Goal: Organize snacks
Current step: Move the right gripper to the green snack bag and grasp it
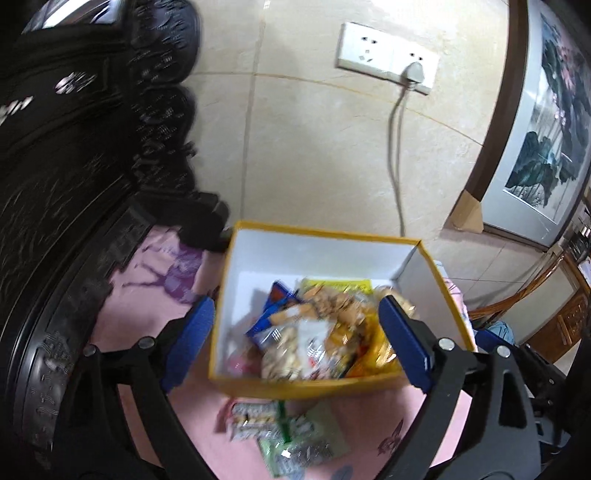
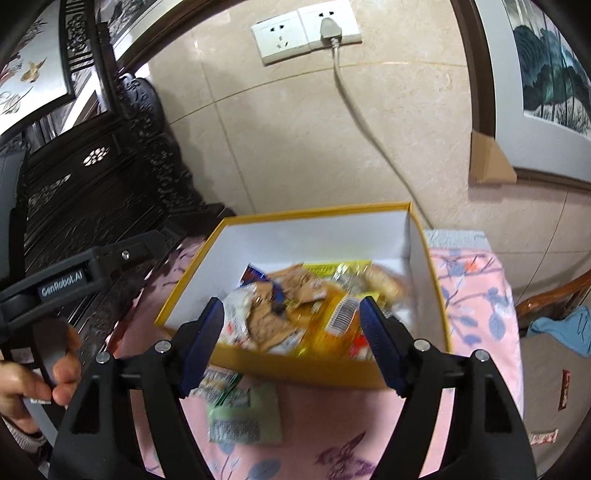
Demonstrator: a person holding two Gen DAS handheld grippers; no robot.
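A yellow box (image 1: pixel 325 236) with white inner walls stands on a pink floral cloth (image 1: pixel 140 317). It holds a pile of several snack packets (image 1: pixel 317 332) in orange, blue and white wrappers. My left gripper (image 1: pixel 295 306) is open above the box's near side, one blue finger outside the left wall, with nothing between the pads. In the right wrist view the box (image 2: pixel 314 212) and snack pile (image 2: pixel 295 314) lie just ahead of my right gripper (image 2: pixel 291 306), which is open and empty. Green packets (image 1: pixel 303 443) (image 2: pixel 243 417) lie on the cloth in front of the box.
Dark carved wooden furniture (image 2: pixel 92 192) stands close on the left. On the tiled wall behind are a socket with a plugged cable (image 2: pixel 332 29) and a framed painting (image 2: pixel 546 74). A hand (image 2: pixel 33 380) holds the other gripper's body (image 2: pixel 85 273). A small packet (image 2: pixel 543 437) lies far right.
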